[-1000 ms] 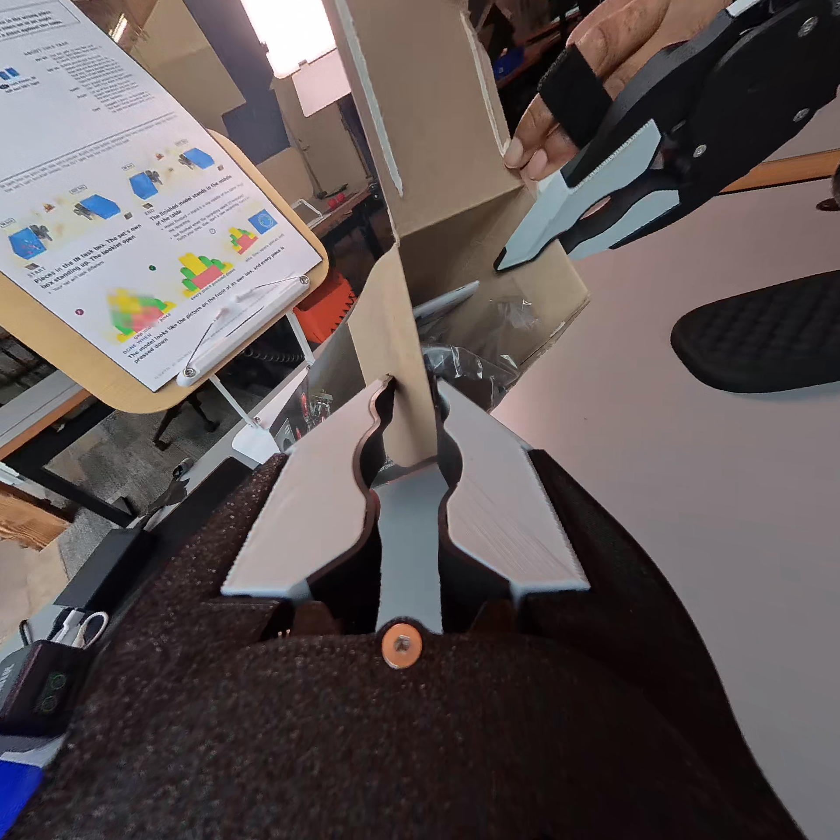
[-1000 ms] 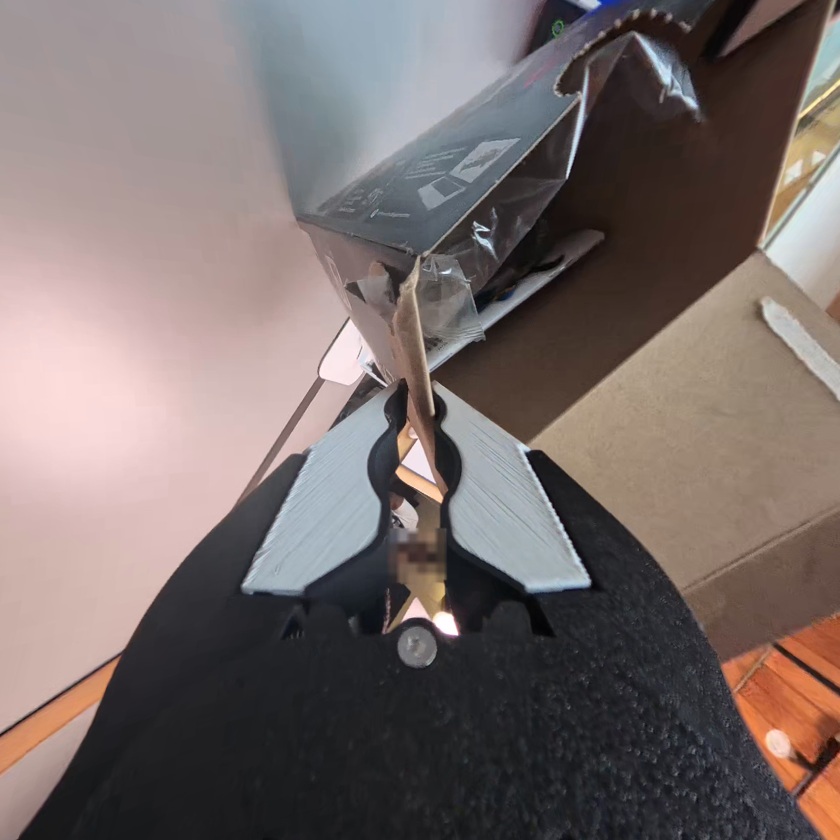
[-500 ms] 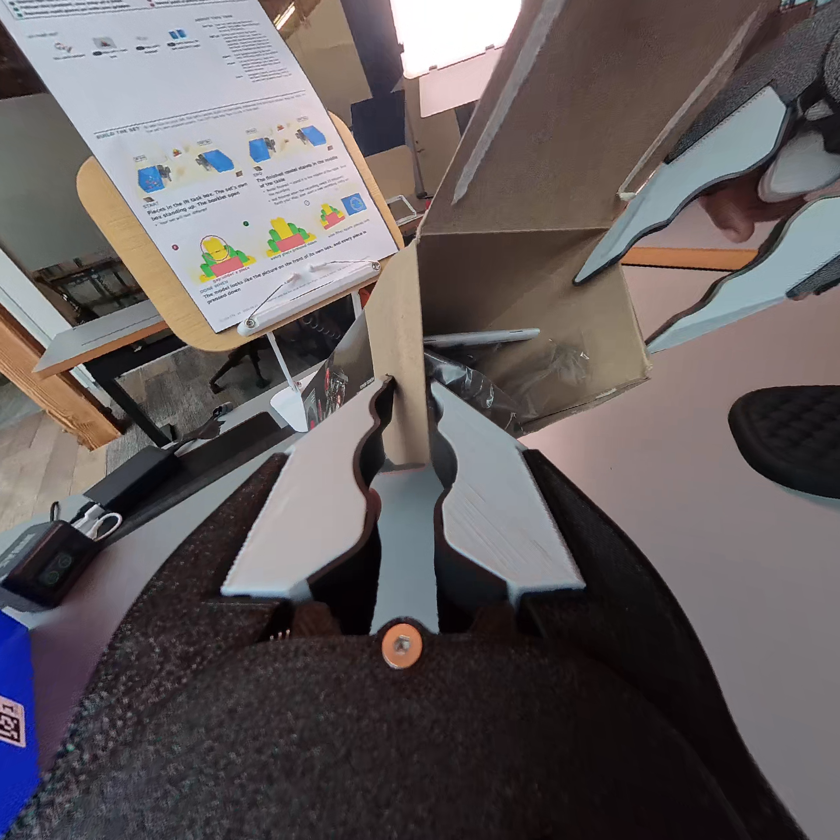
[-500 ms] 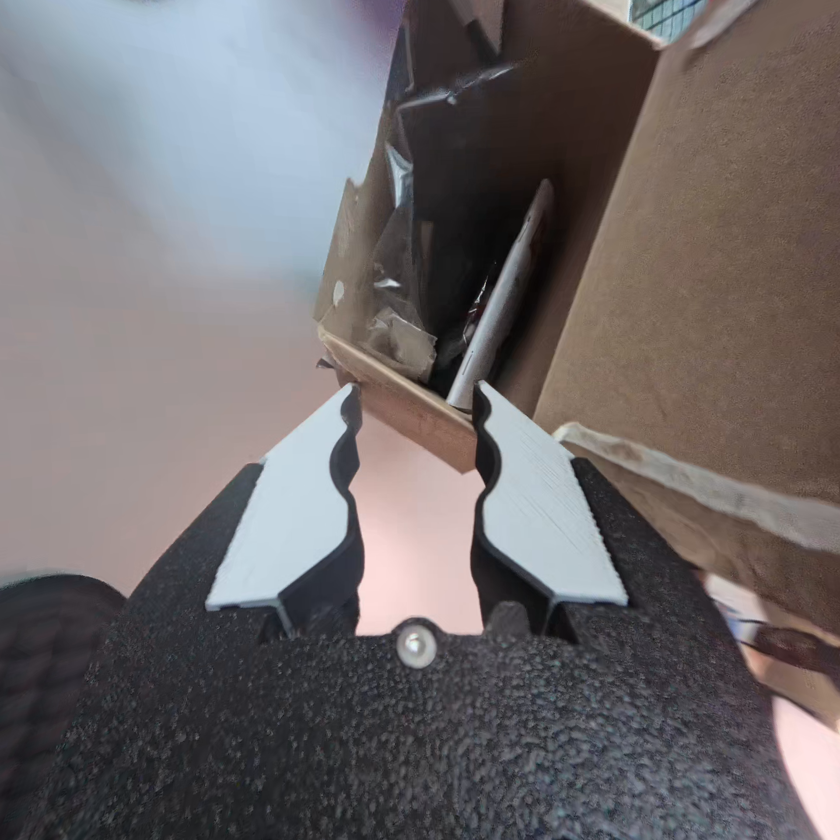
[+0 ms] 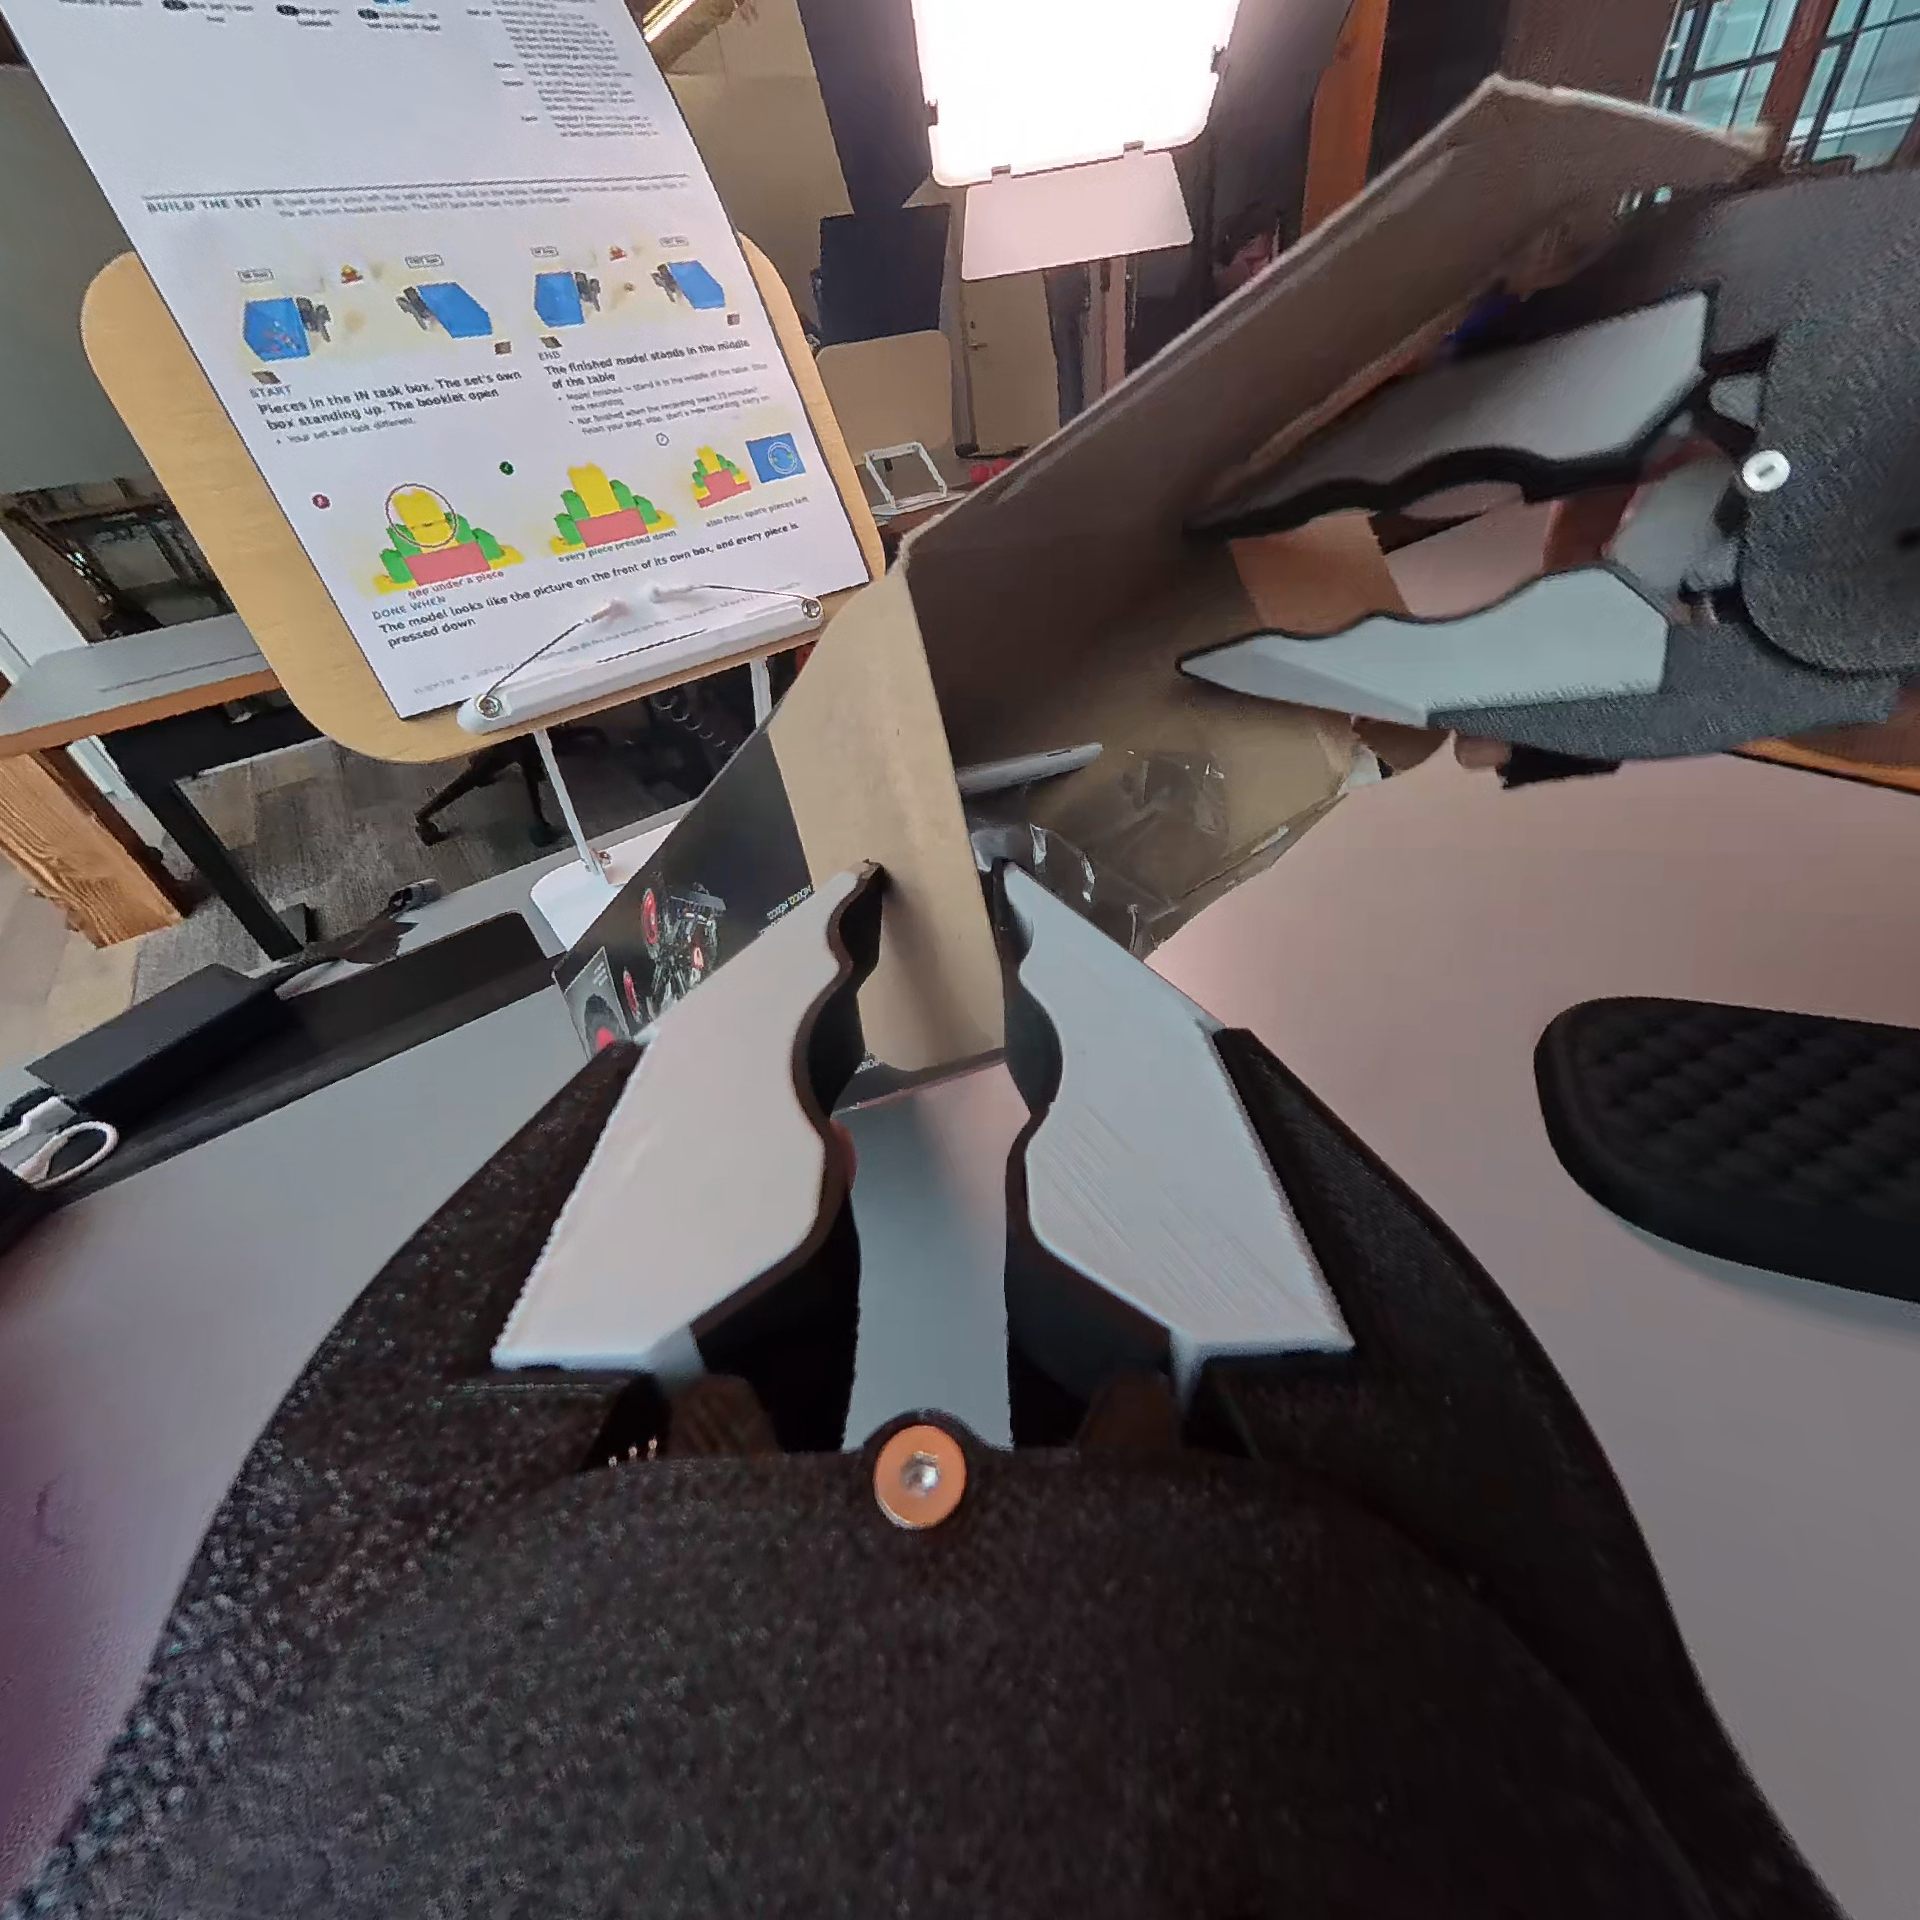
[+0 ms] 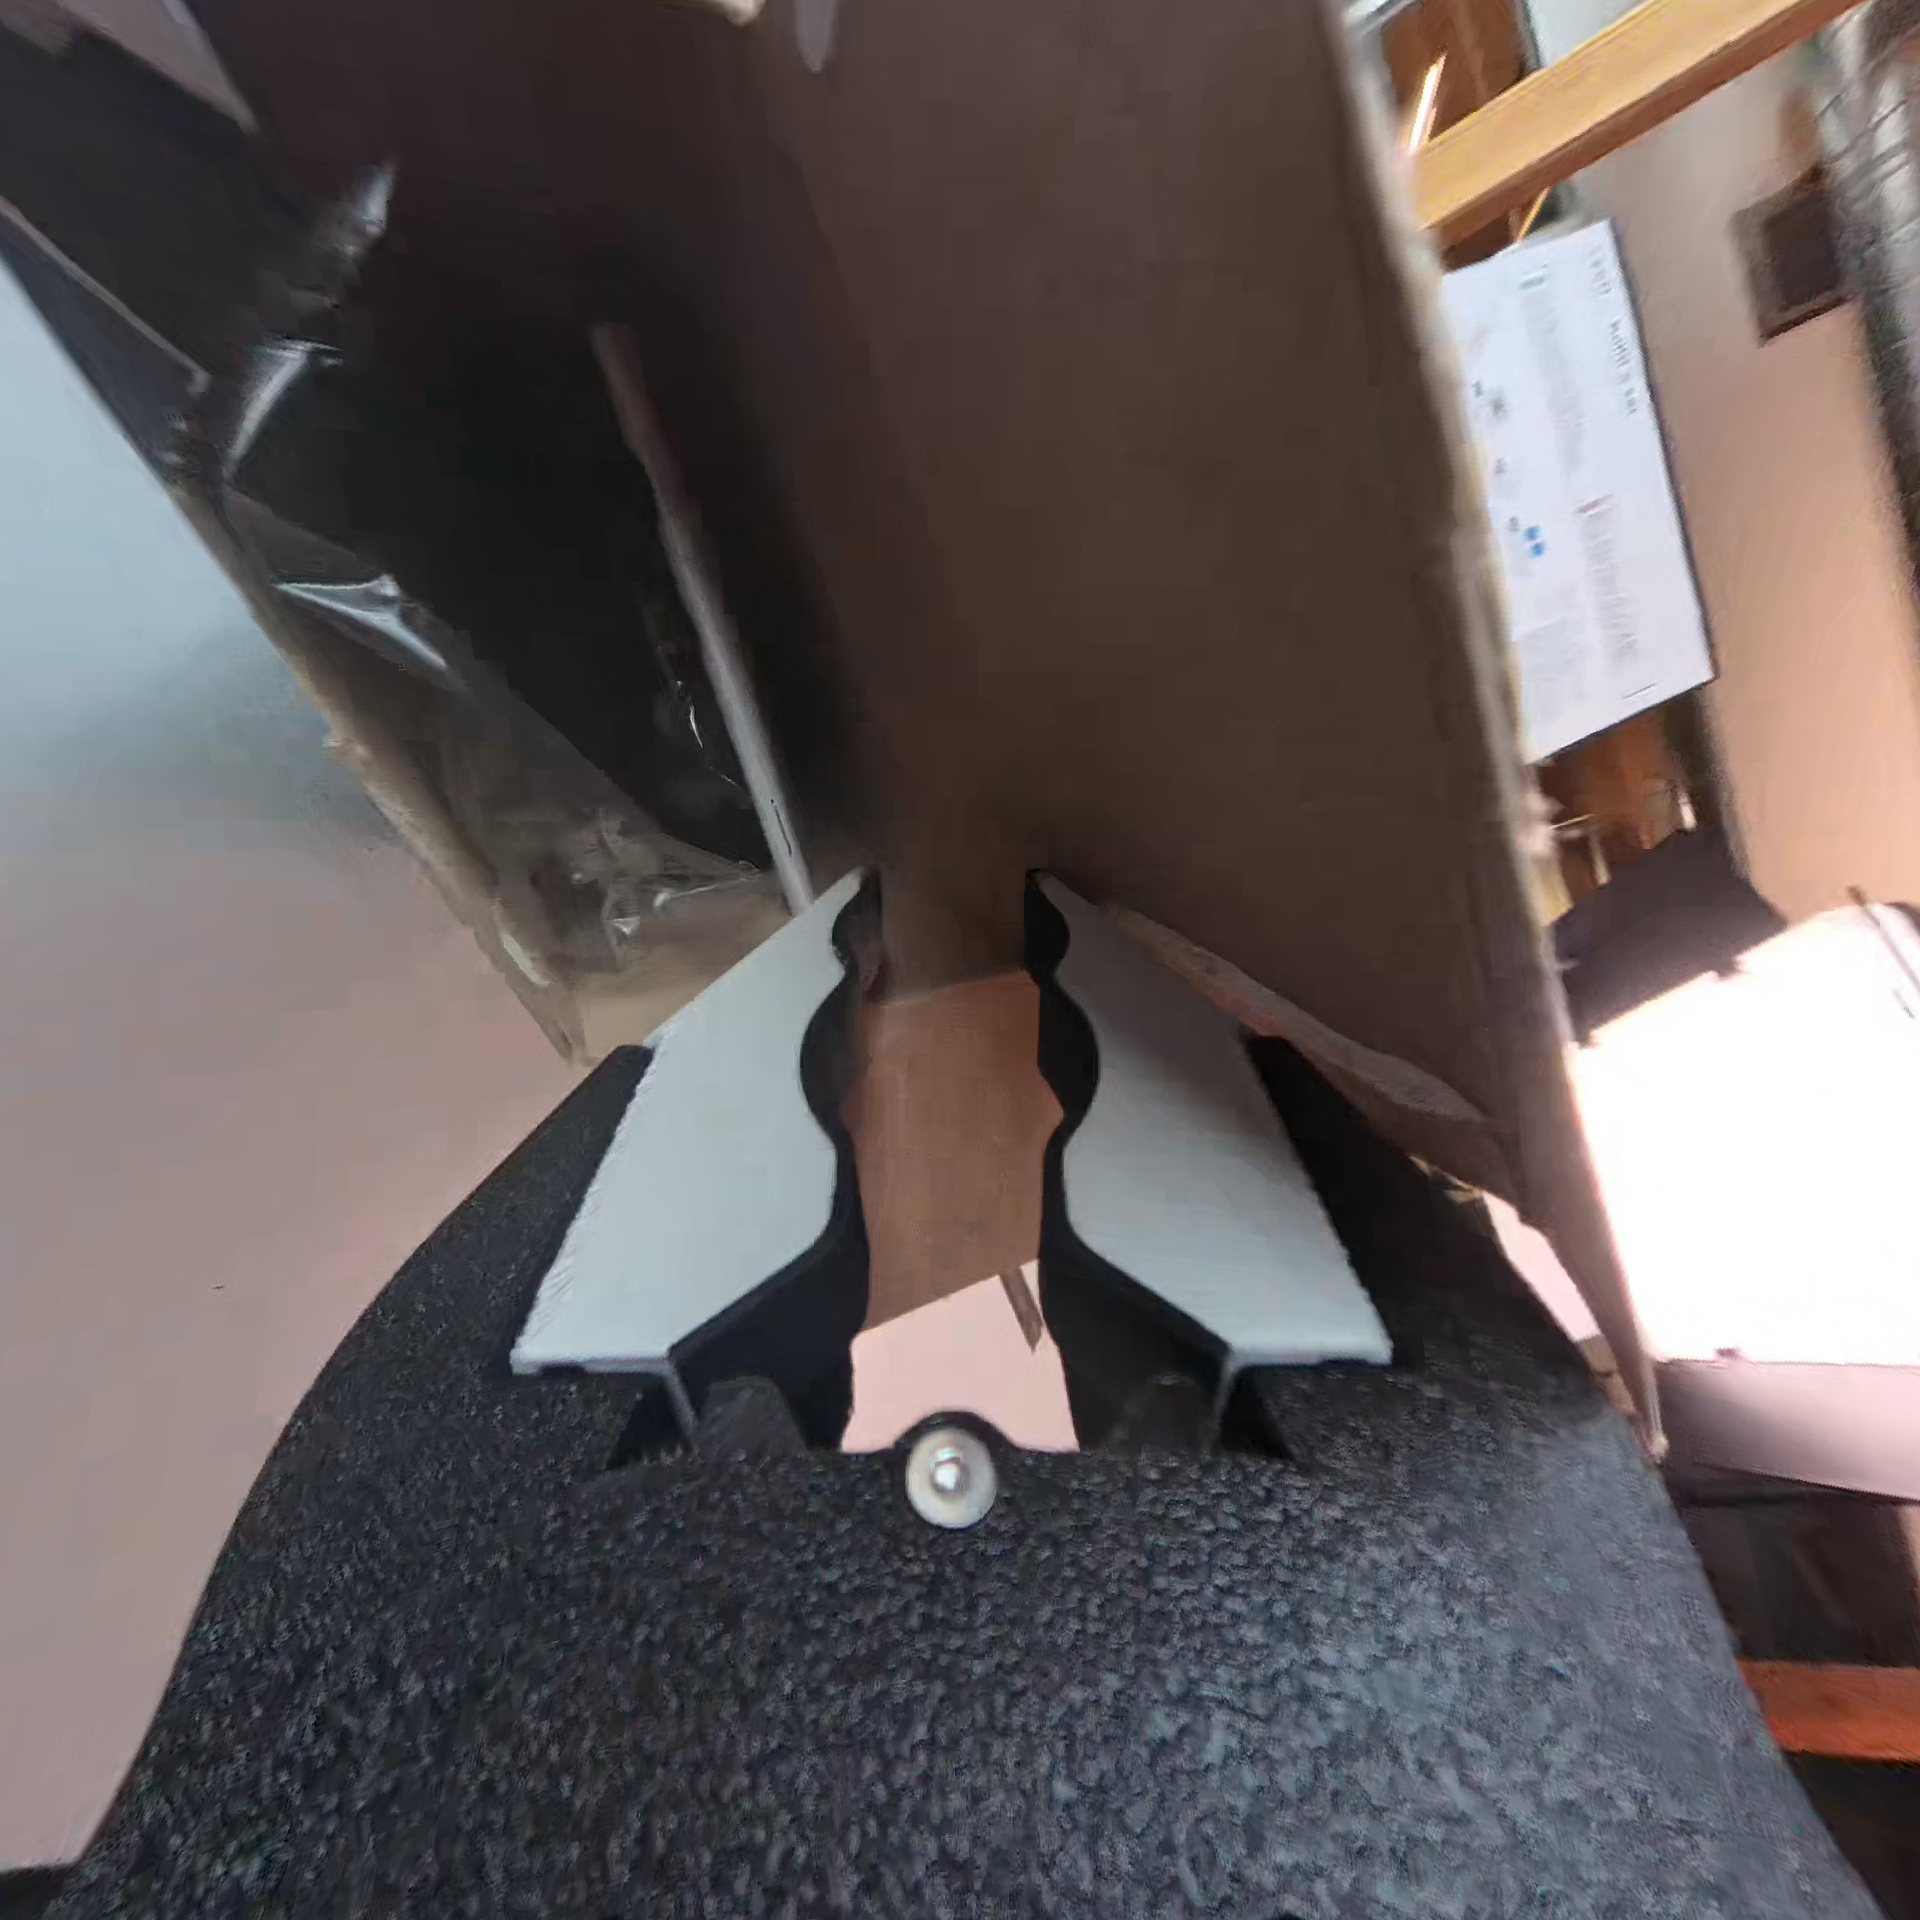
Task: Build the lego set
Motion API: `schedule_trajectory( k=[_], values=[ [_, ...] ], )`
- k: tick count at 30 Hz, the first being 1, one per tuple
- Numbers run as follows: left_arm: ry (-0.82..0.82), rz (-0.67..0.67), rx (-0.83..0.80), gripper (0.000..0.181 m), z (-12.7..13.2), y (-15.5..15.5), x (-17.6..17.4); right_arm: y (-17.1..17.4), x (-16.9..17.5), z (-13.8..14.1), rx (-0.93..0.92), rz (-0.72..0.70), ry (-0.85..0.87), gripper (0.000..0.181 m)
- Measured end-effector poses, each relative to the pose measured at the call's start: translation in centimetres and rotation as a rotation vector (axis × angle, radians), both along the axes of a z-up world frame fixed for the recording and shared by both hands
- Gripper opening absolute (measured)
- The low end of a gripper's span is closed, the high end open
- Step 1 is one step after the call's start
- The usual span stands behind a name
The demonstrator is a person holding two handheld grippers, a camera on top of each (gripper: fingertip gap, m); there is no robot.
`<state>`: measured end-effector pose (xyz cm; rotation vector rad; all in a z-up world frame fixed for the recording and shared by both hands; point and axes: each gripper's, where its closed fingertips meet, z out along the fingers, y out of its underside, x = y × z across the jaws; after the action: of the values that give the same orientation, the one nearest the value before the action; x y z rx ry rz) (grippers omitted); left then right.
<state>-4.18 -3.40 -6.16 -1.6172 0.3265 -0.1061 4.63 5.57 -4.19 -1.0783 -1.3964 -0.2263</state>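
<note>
The lego set's box [image 5: 1091,540] is open, brown inside and black-printed outside, and is tilted above the table. My left gripper [image 5: 932,878] is shut on its near side flap [image 5: 904,831]. Clear bags of pieces [image 5: 1143,821] and a white booklet [image 5: 1029,764] lie inside. My right gripper [image 5: 1190,592] reaches in from the upper right. In the right wrist view the right gripper [image 6: 948,883] is partly open, with a brown flap [image 6: 935,1122] lying between its fingers. That view also shows the box's inner wall [image 6: 1091,468], the bags [image 6: 582,862] and the booklet [image 6: 707,623].
A printed instruction sheet on a wooden stand [image 5: 468,364] is behind the box to the left. A black textured pad [image 5: 1745,1132] lies on the pale table [image 5: 1455,1039] to the right. Black devices [image 5: 156,1039] sit at the left edge. A bright light panel [image 5: 1070,83] is behind. The tips of one gripper are about 12 cm away from the tips of the other.
My right gripper let go of the taped flap, opened, moved to another flap at the box mouth and narrowed its jaws there. My left gripper kept its hold while the box turned.
</note>
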Motion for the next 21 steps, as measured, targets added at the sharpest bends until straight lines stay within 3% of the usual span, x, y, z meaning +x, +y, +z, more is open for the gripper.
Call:
schedule_trajectory(
  k=[2, 5, 8, 12, 14, 18, 21],
  values=[
    [-0.061, -0.004, -0.013, 0.019, 0.4, 0.3, -0.2, -2.4, -0.8, -0.5, -0.021, 0.076, 0.04, 0.021],
    [-0.127, -0.026, -0.018, 0.018, 0.9, 0.8, 0.2, -5.4, -2.4, -1.4, -0.263, 0.198, 0.125, 0.016],
    [-0.113, -0.054, -0.012, 0.019, 1.0, 1.1, 2.2, -4.1, -3.3, -0.7, -0.253, 0.154, 0.142, 0.006],
    [-0.051, -0.061, 0.005, 0.02, 0.8, 1.3, 4.0, -1.6, -4.3, -3.1, -0.284, 0.054, 0.02, 0.024],
    [-0.022, -0.054, 0.014, 0.02, 0.7, 1.2, 4.1, -0.7, -4.4, -3.0, -0.215, 0.043, 0.009, 0.018],
    [0.004, -0.06, 0.011, 0.019, 0.5, 0.9, 3.6, -0.9, -5.2, -2.7, -0.267, 0.103, 0.028, 0.003],
    [0.034, -0.062, 0.02, 0.02, 0.1, 0.6, 3.5, -0.7, -5.4, -2.8, -0.246, 0.095, 0.0, 0.001]
  ],
)
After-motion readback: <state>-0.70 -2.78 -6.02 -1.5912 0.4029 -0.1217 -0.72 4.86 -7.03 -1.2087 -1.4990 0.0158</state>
